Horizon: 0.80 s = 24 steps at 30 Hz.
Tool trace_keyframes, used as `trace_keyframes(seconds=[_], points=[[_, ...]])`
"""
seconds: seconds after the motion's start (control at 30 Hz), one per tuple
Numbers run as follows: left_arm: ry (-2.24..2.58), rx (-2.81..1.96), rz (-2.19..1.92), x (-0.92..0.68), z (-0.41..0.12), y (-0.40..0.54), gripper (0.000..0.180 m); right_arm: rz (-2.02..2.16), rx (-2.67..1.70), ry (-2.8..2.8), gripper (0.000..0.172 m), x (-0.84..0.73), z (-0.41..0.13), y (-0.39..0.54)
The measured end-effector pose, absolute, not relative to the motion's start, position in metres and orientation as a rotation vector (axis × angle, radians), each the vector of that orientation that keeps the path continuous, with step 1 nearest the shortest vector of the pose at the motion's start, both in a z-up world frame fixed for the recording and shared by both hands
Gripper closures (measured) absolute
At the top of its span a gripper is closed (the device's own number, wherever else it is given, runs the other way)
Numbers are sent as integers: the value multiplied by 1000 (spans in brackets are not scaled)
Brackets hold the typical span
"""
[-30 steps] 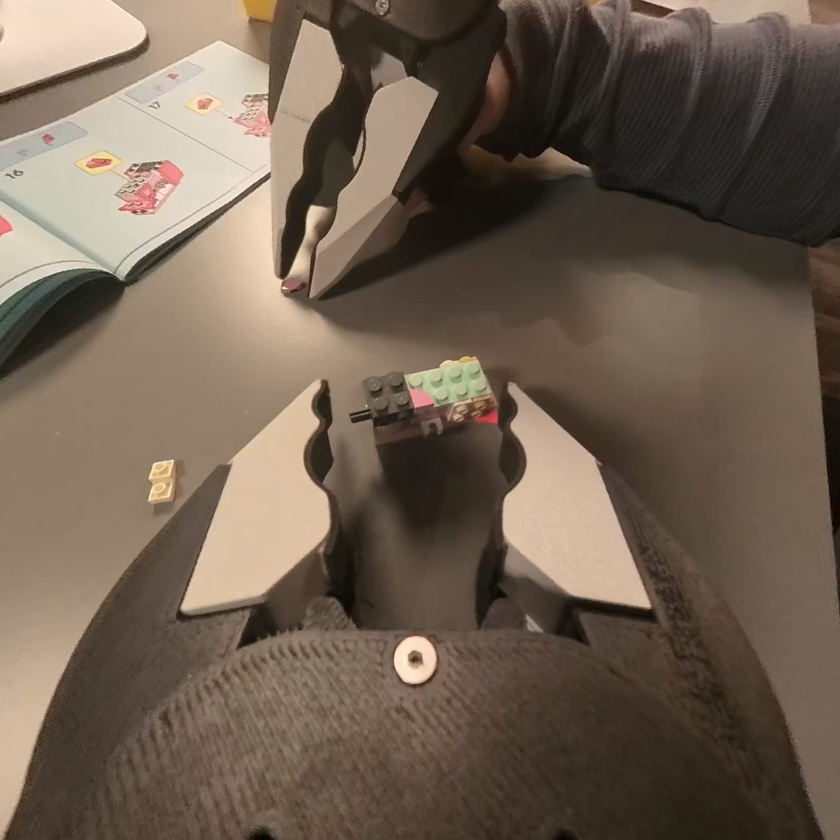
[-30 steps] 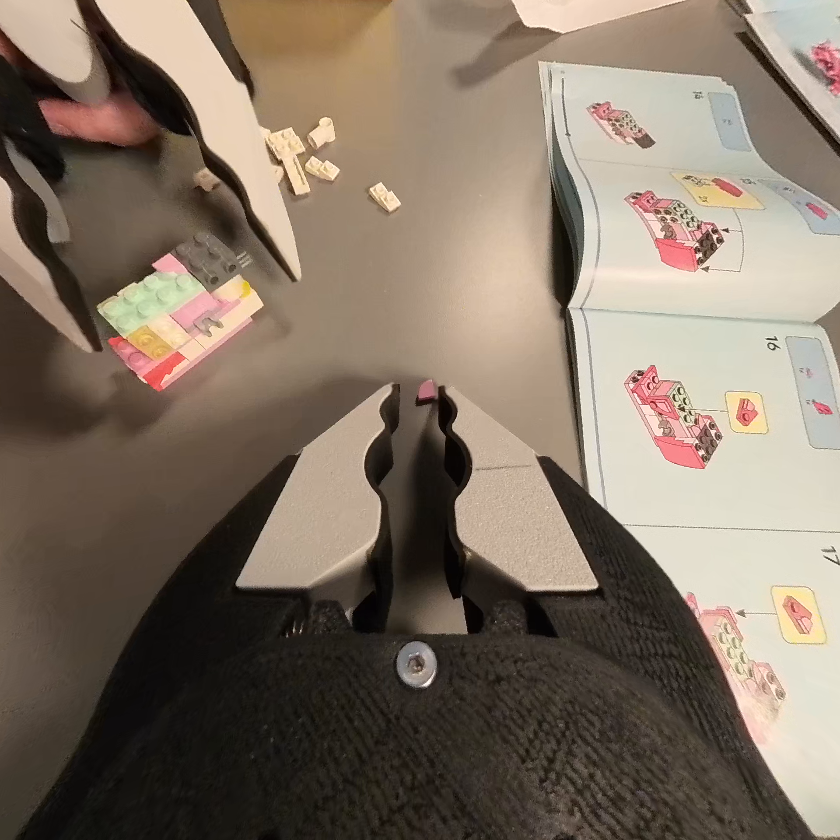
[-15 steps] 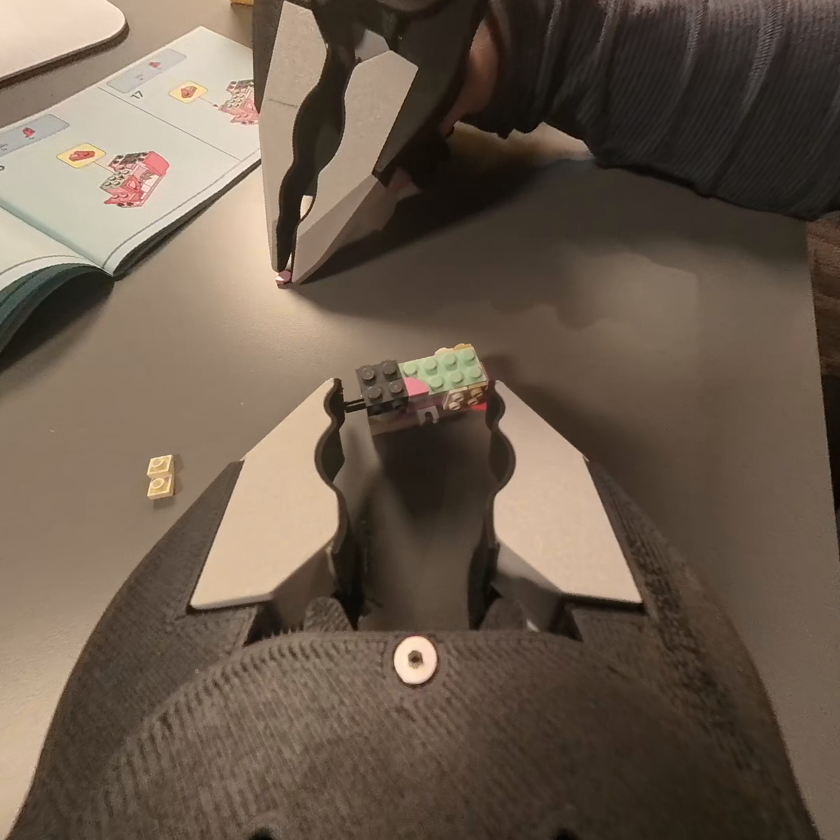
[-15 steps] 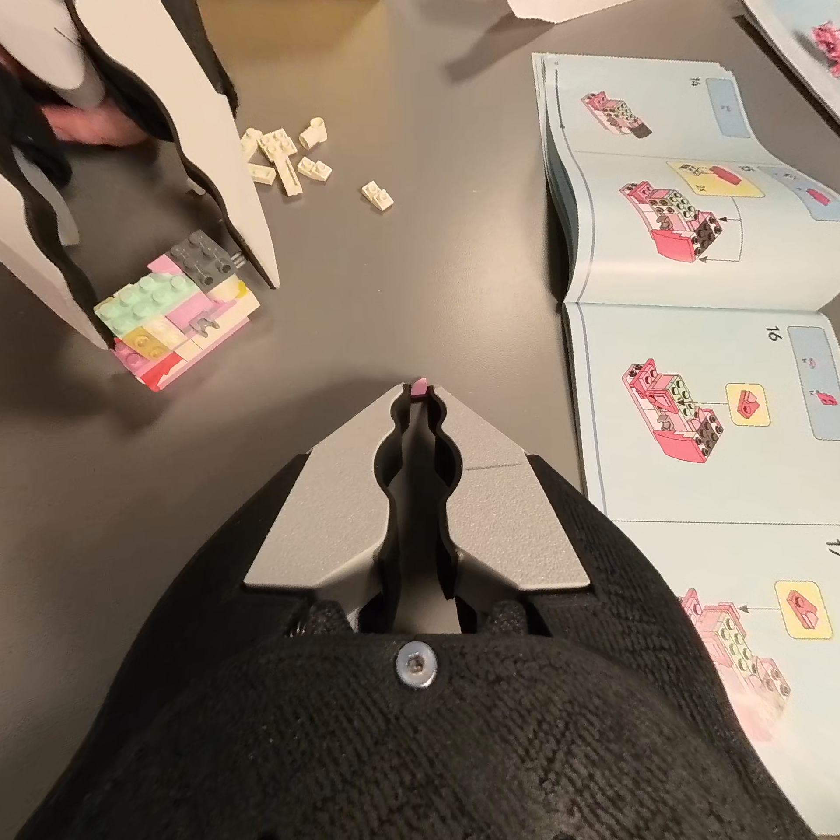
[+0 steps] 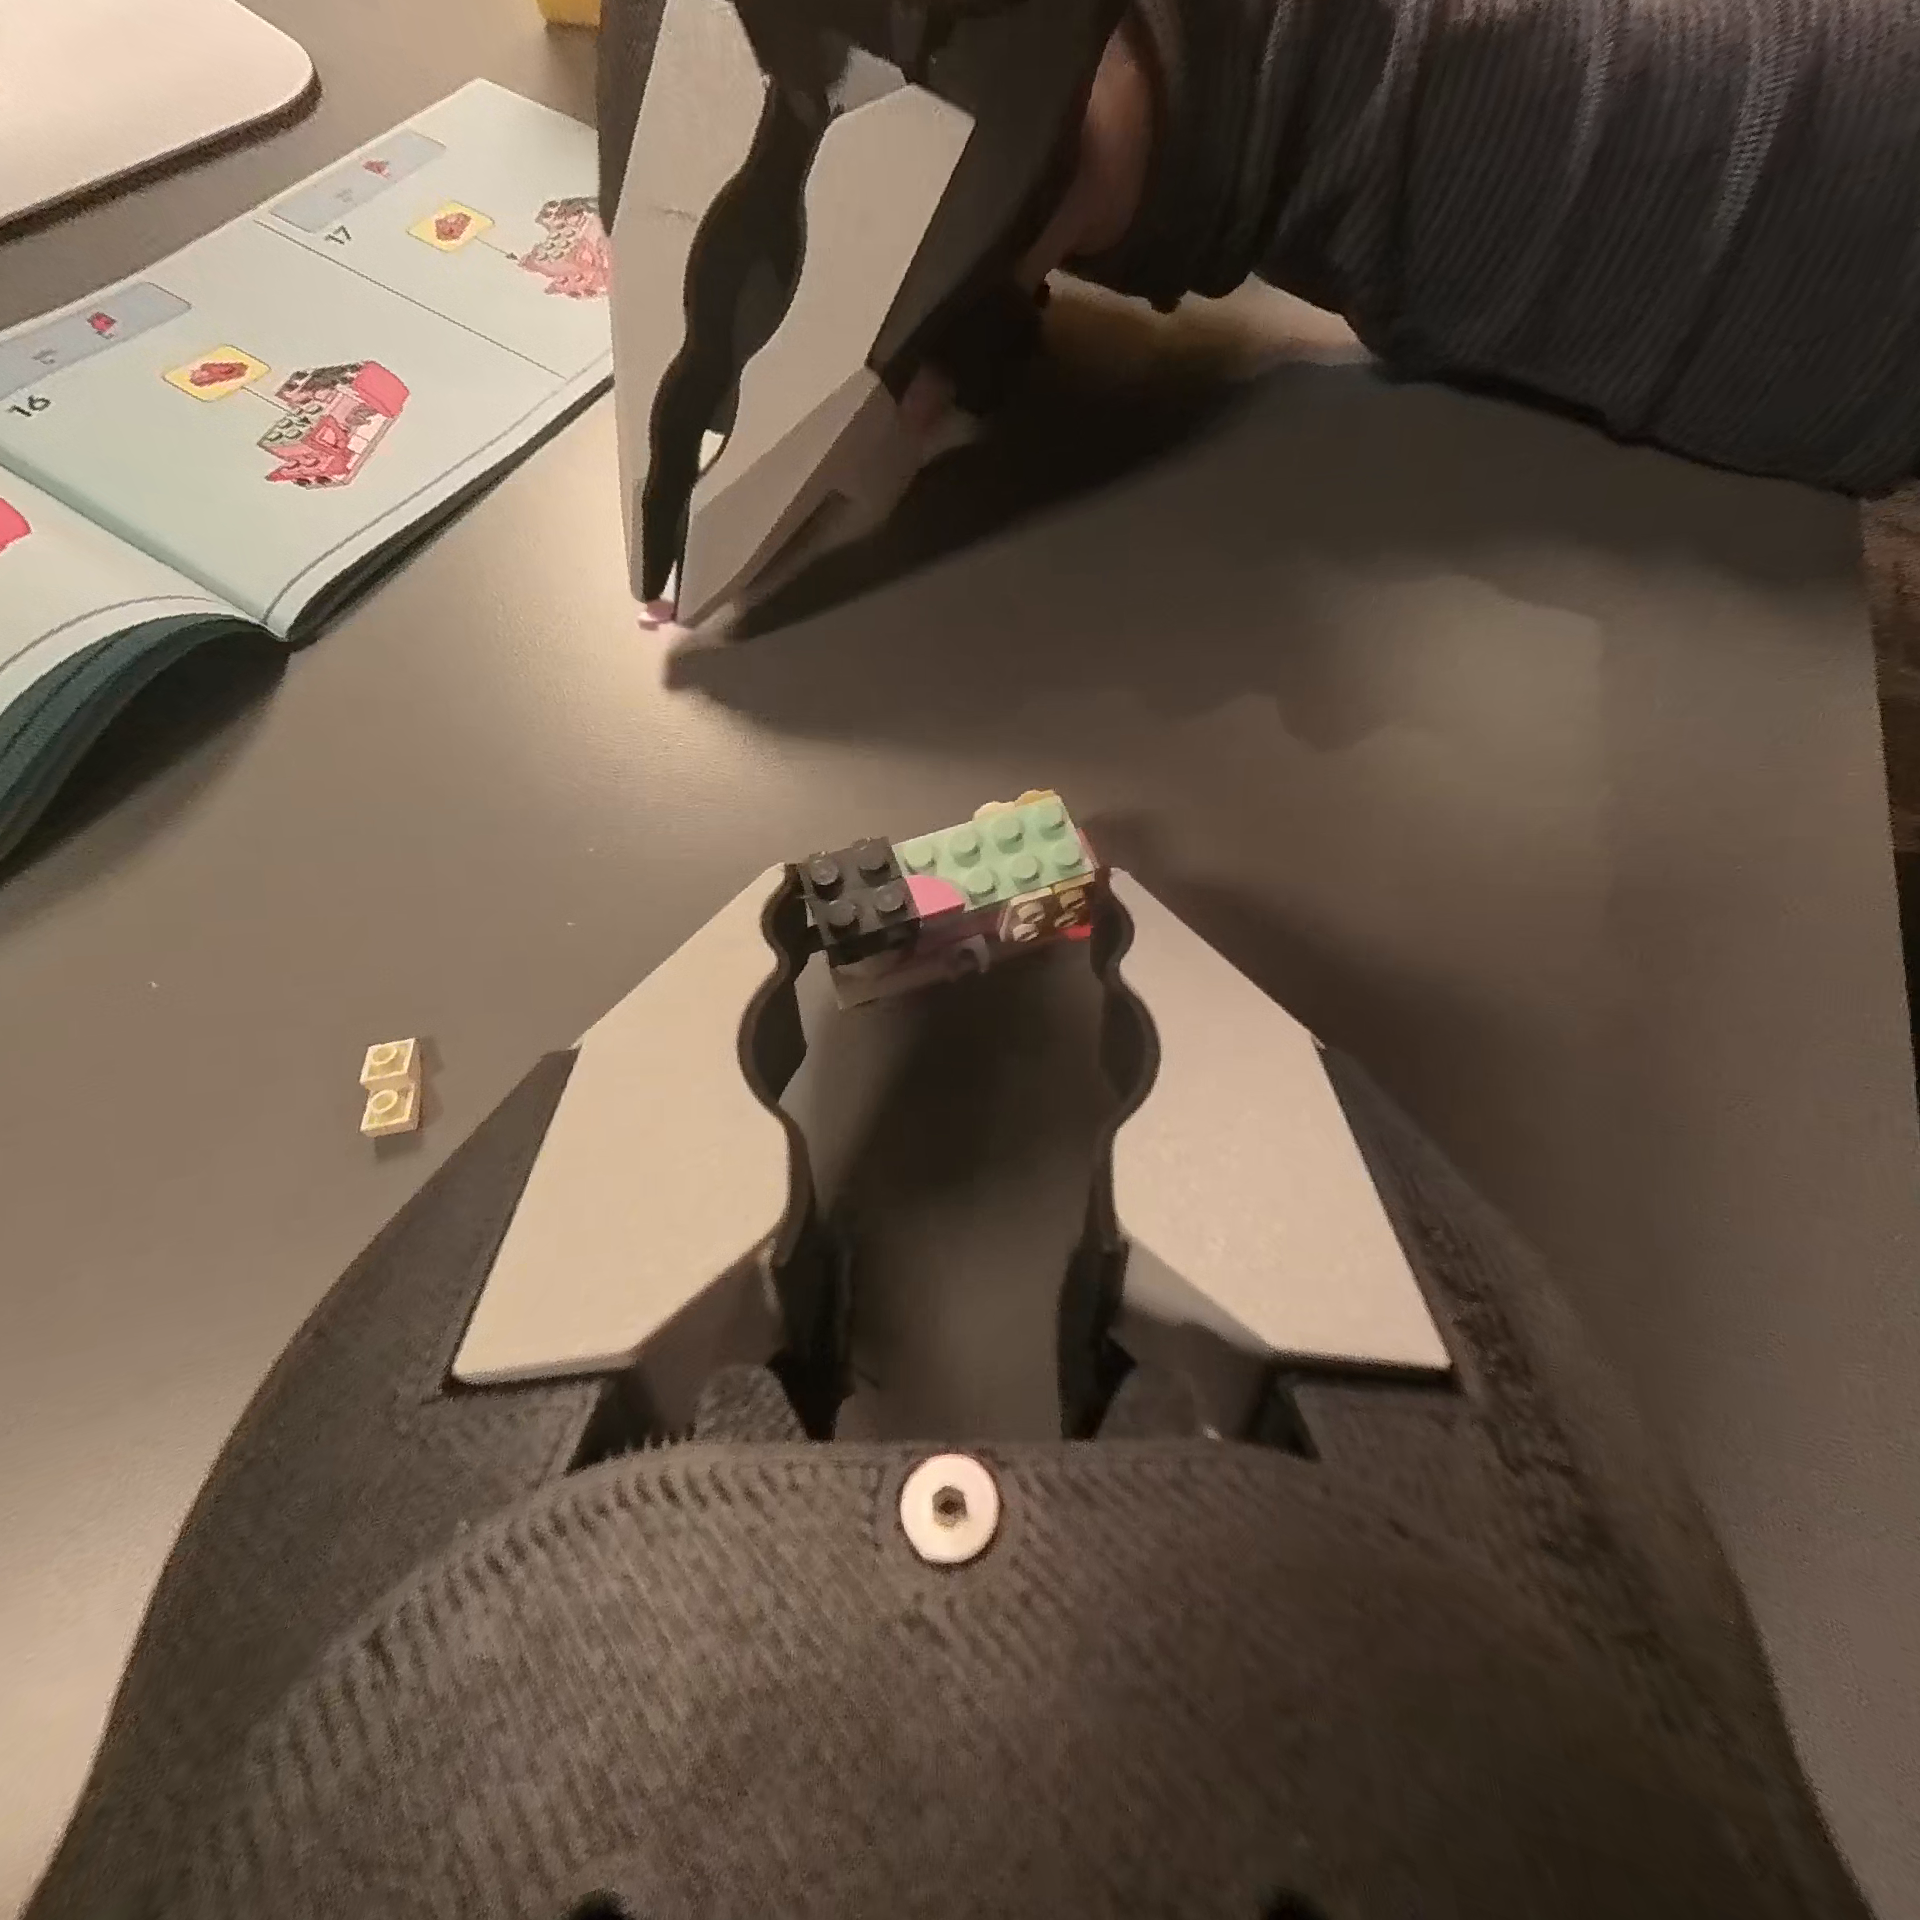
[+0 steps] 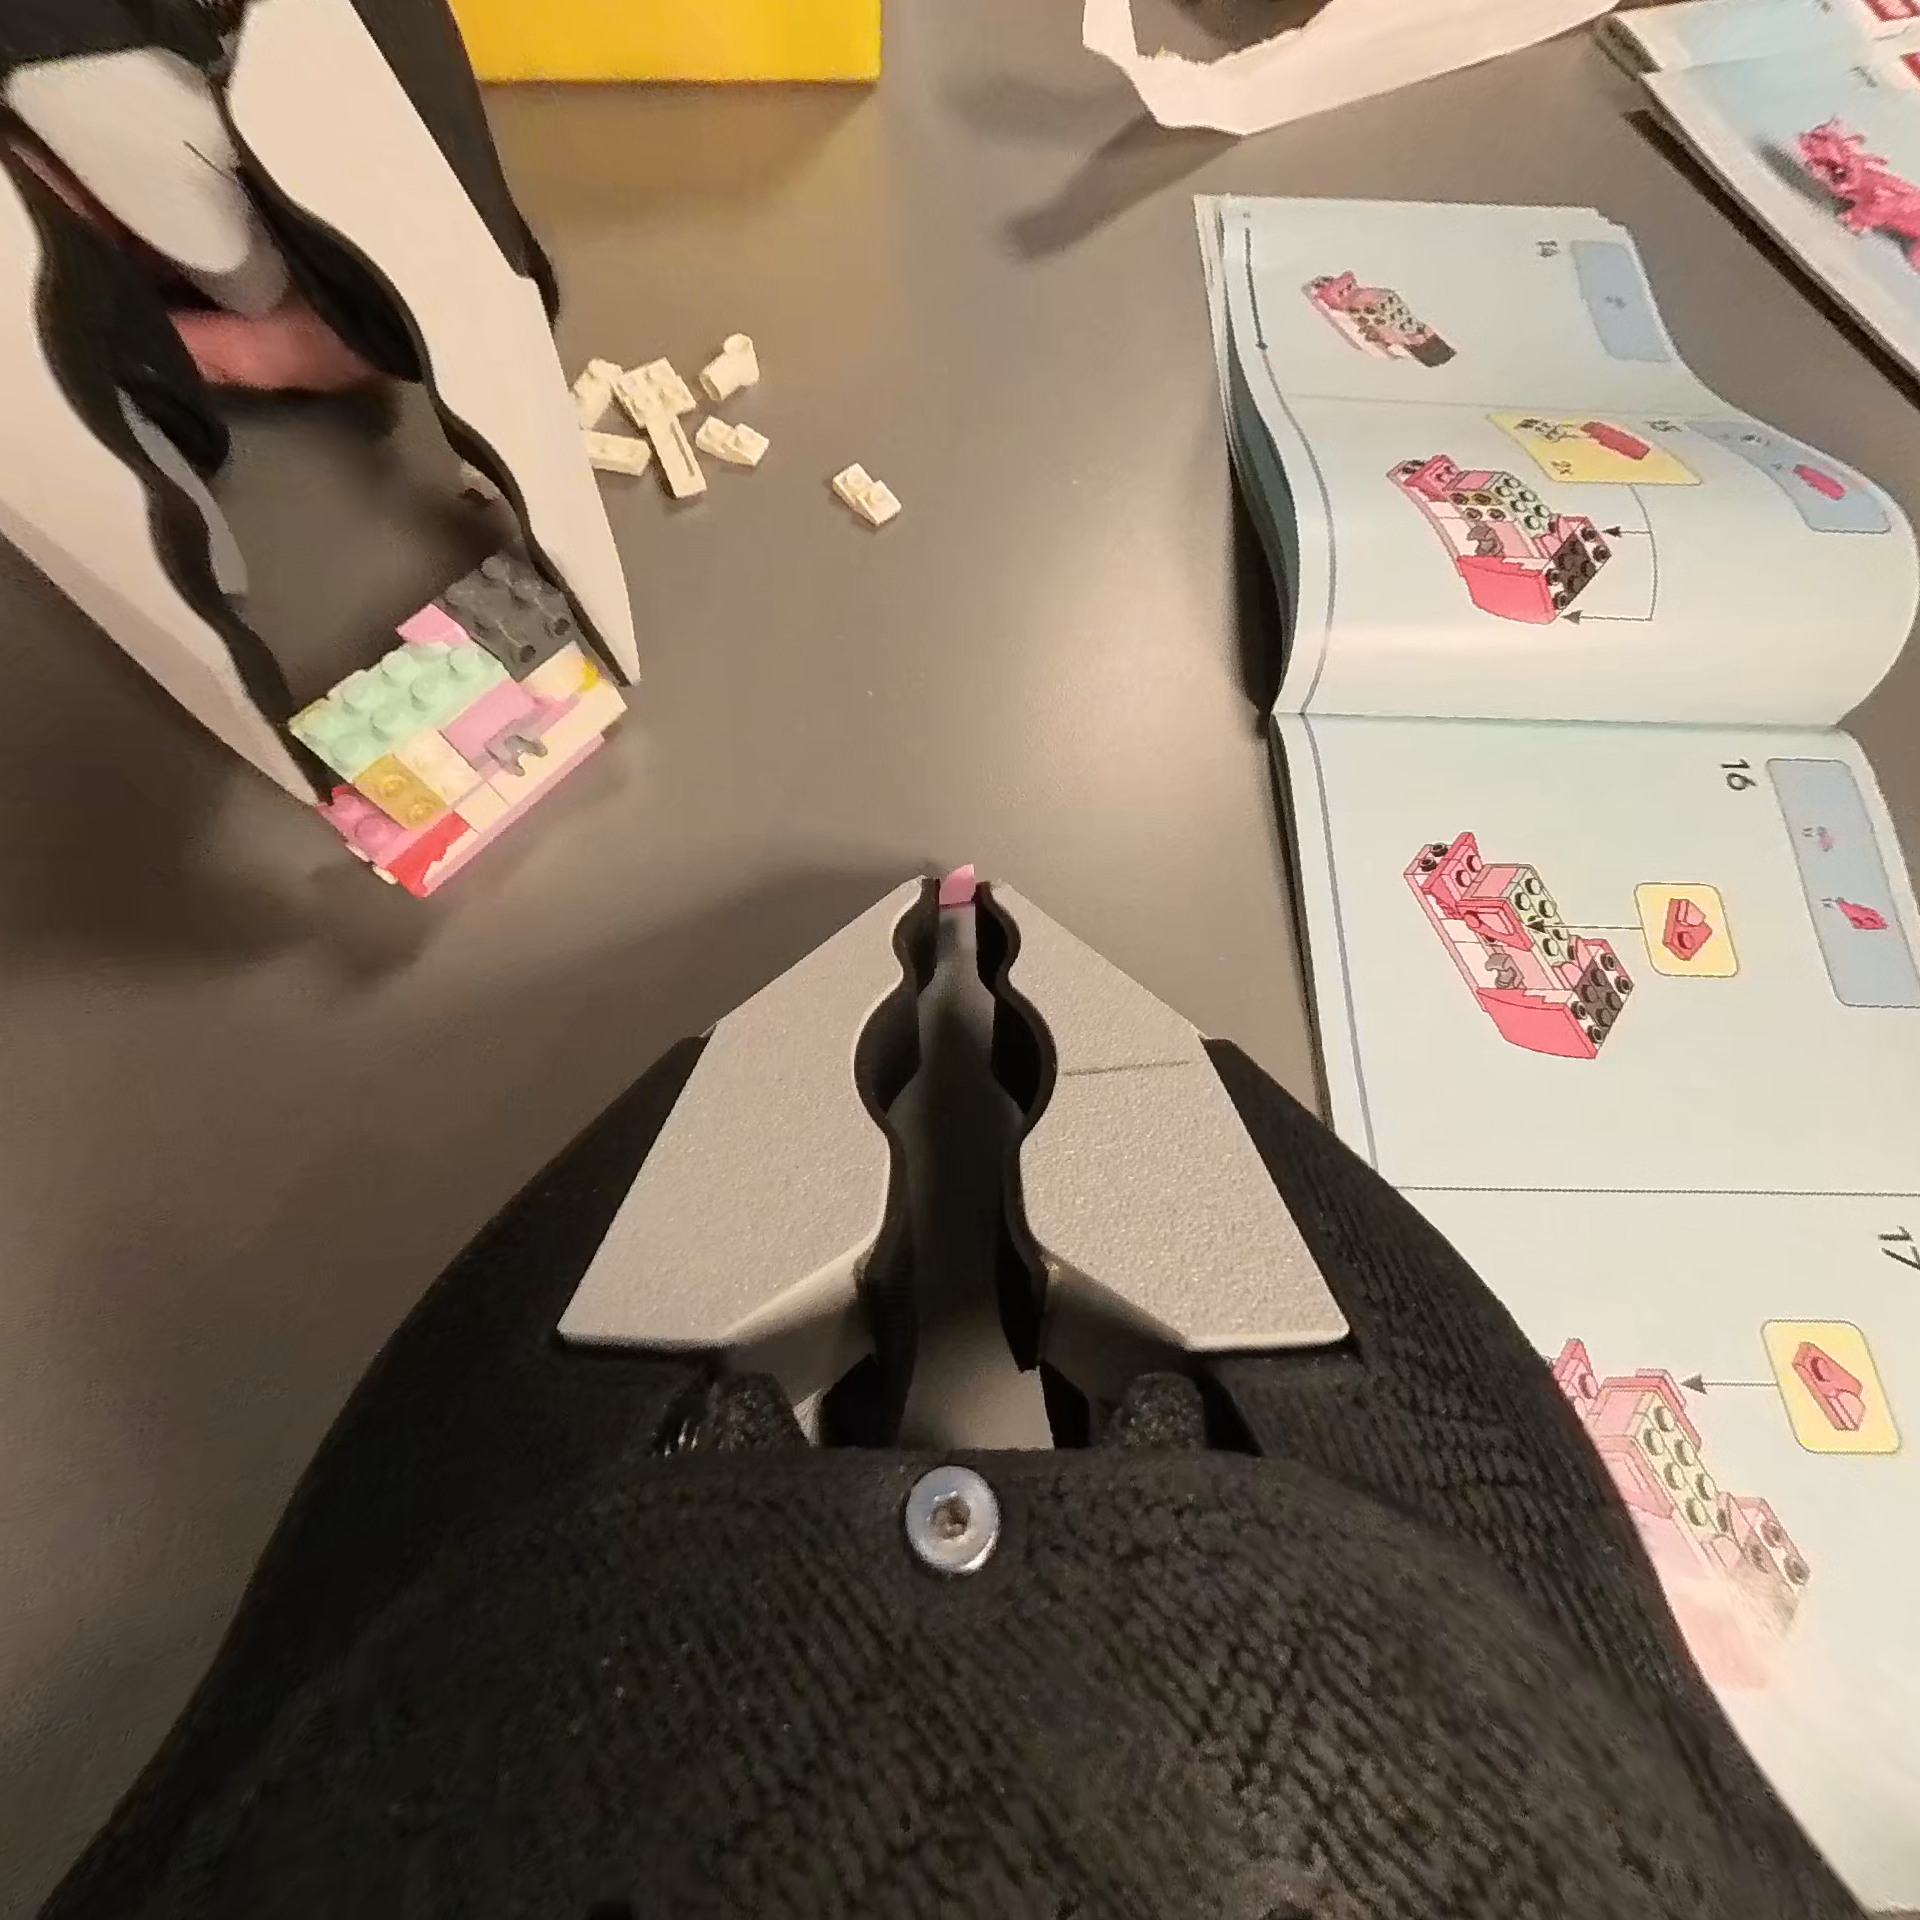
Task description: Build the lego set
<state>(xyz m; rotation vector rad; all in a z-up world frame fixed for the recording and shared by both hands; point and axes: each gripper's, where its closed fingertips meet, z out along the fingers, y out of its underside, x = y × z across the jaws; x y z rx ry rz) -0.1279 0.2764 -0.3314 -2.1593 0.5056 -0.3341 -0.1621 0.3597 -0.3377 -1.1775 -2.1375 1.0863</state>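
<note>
Dark table (image 5: 1351, 727) | left tongs (image 5: 940, 894) clamp pastel brick model (image 5: 956, 899) | right tongs (image 6: 958, 896) pinch pink piece (image 6: 957, 890)

Setting: a desk or hobby-table workspace — whether home or office cannot be told. Dark grey counter (image 6: 935, 644) carries an open brick-building instruction booklet (image 6: 1558, 831); left of the booklet, loose cream bricks (image 6: 665, 416); beyond them a yellow box (image 6: 665, 42) — torn white paper (image 6: 1299, 62) above the booklet.

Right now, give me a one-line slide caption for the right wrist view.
Right gripper pinches a small pink piece over the dark table, beside an open instruction booklet; left gripper brackets the multicoloured brick assembly.
</note>
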Motion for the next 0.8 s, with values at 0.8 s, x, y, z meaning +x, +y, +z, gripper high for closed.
trace_keyframes(seconds=[0.8], points=[[478, -2140, -275, -130, -331, 281, 126, 1143, -1044, -2208, 167, -141, -304, 274]])
